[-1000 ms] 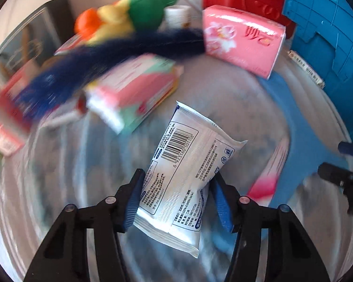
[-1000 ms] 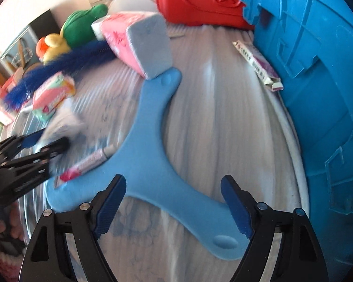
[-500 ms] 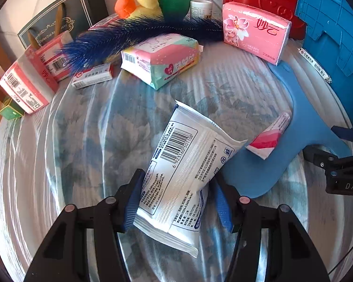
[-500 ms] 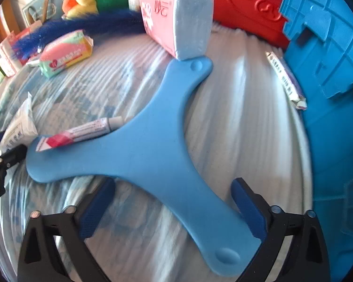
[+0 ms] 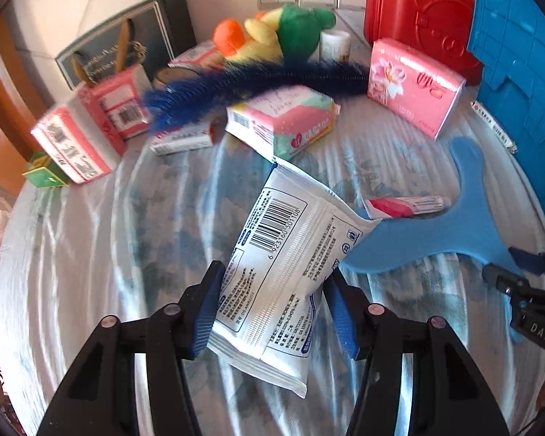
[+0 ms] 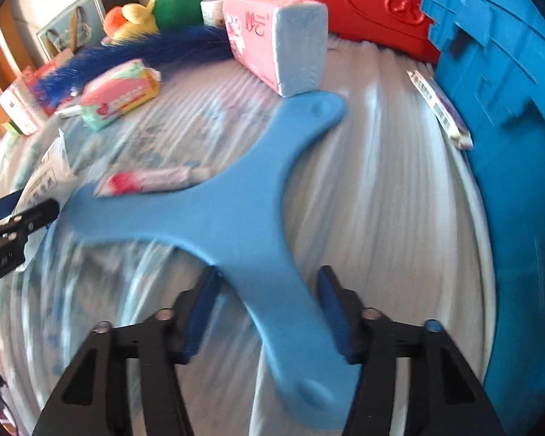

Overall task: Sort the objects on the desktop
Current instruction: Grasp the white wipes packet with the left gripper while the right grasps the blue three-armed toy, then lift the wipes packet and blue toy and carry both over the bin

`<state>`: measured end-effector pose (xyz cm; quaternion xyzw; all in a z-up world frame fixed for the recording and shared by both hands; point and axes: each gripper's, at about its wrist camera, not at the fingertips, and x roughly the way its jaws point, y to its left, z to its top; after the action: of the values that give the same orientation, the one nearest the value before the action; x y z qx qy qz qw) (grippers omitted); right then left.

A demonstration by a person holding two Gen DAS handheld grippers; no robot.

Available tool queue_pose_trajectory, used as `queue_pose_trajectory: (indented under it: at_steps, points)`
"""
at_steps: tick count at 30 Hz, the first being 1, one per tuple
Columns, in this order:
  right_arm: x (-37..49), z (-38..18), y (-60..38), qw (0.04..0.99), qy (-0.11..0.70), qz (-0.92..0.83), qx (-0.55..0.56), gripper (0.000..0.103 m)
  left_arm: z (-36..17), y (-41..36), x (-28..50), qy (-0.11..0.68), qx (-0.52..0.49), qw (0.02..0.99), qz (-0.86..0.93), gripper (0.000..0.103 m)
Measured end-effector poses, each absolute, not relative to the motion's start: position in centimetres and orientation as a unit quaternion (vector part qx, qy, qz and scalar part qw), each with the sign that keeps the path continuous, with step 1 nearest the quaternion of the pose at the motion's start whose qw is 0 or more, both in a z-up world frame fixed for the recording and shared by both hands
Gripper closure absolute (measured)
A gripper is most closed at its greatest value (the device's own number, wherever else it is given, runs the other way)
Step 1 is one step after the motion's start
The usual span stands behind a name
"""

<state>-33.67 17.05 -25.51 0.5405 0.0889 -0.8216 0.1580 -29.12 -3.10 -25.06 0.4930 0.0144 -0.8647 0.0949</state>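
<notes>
Near the front of the cloth-covered table (image 5: 91,254), the left gripper (image 5: 272,309) pinches a white wipes pack (image 5: 283,254) across its middle; soft, light, crinkly film, likely to sag. To its right, the right gripper (image 6: 269,312) has just been closing around the near arm of the 3-armed blue boomerang (image 6: 243,196); whether its pads press yet I cannot tell. Flat, stiff, light, probably best gripped by an arm. A pink tube (image 6: 149,181) lies on it and may slide off. Far: pink tissue pack (image 6: 272,36), blue duster (image 5: 258,83), blue crate (image 6: 508,145) right
</notes>
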Motion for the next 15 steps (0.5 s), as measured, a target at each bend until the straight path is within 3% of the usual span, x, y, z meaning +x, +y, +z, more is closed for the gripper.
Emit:
queue_pose_trajectory:
  at_steps: [8, 15]
  points:
    - [-29.7, -23.0, 16.5, 0.177, 0.074, -0.823, 0.534, 0.071, -22.5, -0.8, -25.7, 0.012, 0.479, 0.069, -0.875, 0.049]
    - [-28.5, -25.5, 16.5, 0.173, 0.042, -0.802, 0.571, 0.068, -25.3, -0.8, -24.7, 0.017, 0.505, 0.086, -0.859, 0.049]
